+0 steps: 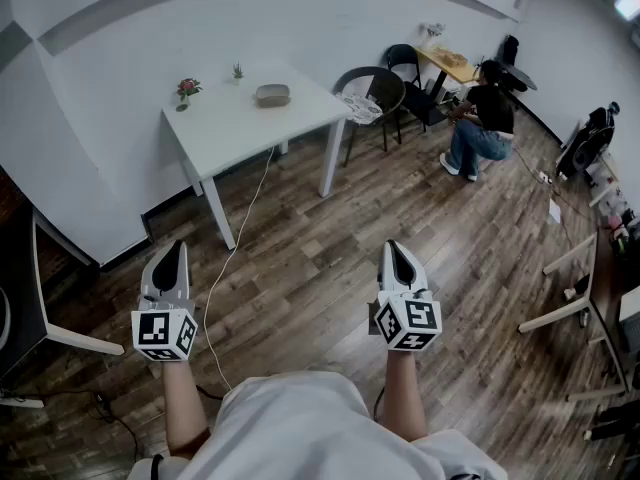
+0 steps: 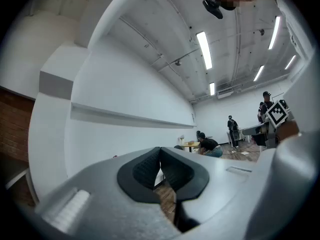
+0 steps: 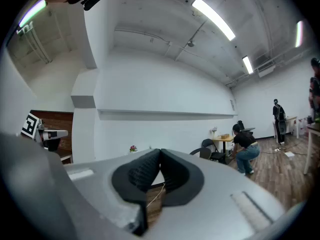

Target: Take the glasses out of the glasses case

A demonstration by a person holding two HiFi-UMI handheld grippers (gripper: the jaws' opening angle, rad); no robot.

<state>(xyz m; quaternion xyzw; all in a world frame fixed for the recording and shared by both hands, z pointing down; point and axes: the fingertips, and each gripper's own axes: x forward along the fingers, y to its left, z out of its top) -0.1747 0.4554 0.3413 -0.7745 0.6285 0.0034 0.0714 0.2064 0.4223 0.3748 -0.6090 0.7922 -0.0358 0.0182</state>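
Note:
A grey glasses case (image 1: 272, 95) lies closed on the white table (image 1: 230, 128) far ahead, across the wooden floor. No glasses show. My left gripper (image 1: 170, 258) is held low at the left, well short of the table, its jaws shut with nothing between them. My right gripper (image 1: 398, 255) is level with it at the right, also shut and empty. In the left gripper view the black pads (image 2: 150, 166) meet at the tips. In the right gripper view the pads (image 3: 145, 171) touch too, and the table is mostly hidden behind them.
A small red flower (image 1: 186, 89) and a tiny plant (image 1: 238, 71) stand at the table's back edge. A white cable (image 1: 240, 228) runs from the table over the floor. Chairs (image 1: 370, 93) stand right of the table; a person (image 1: 482, 118) crouches beyond. More furniture (image 1: 590, 298) lines the right side.

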